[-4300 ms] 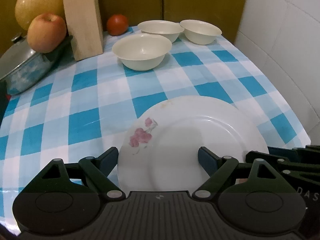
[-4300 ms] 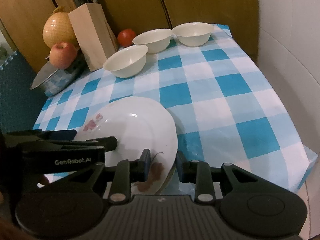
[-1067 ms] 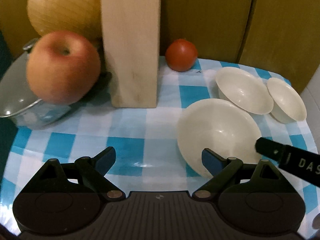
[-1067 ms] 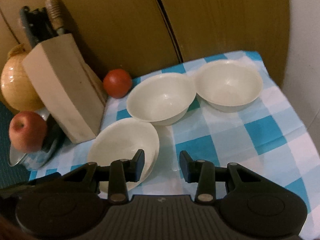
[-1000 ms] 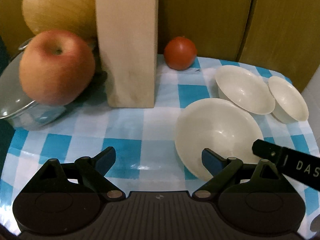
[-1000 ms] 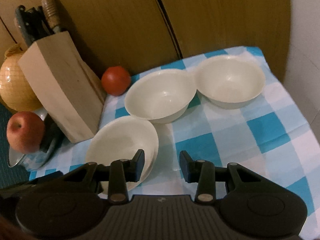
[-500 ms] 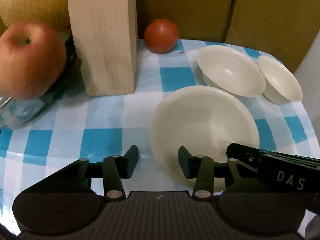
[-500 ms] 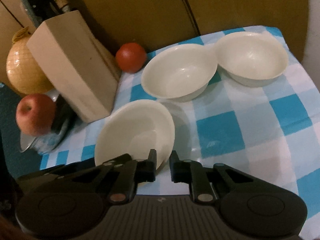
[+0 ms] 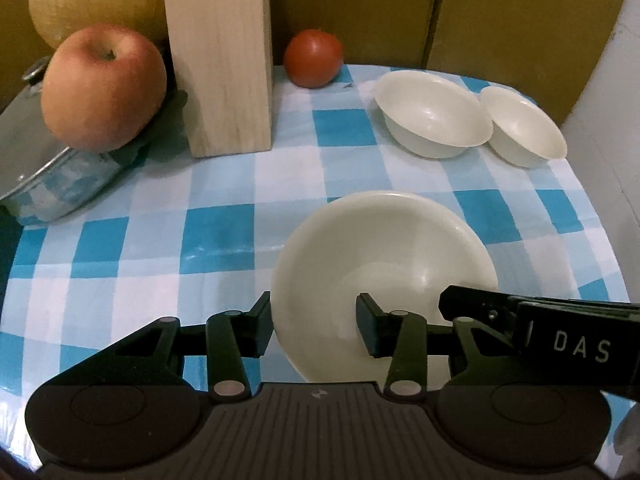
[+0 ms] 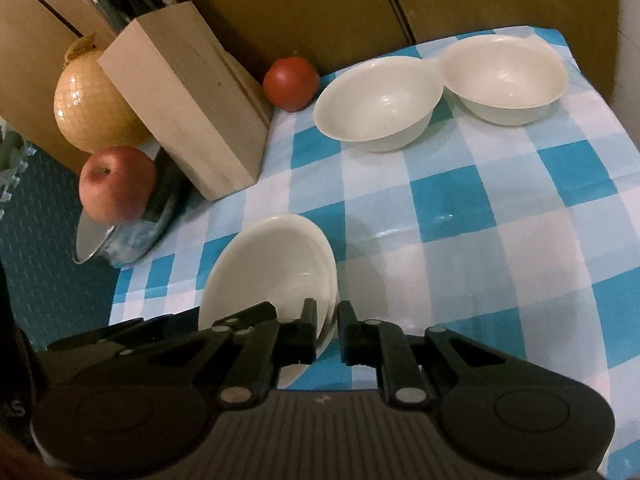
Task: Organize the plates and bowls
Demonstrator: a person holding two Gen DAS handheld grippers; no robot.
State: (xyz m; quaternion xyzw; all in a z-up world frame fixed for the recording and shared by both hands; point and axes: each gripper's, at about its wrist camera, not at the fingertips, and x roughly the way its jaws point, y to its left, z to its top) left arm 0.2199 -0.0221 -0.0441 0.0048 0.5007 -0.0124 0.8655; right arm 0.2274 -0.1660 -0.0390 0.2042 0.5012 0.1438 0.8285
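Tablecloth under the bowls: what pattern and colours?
The tablecloth is a blue, pale blue and white check, a gingham. The right wrist view shows it best.

This is a home kitchen. A blue and white checked tablecloth (image 10: 452,204) covers the table. On it stand a wooden knife block (image 10: 188,120) with knives, a metal pot (image 9: 44,176) with an apple (image 9: 104,88) on its lid, a tomato (image 10: 291,84), a yellow melon (image 10: 94,108) and cream bowls (image 10: 378,100). Brown cabinet doors (image 10: 300,4) are behind.
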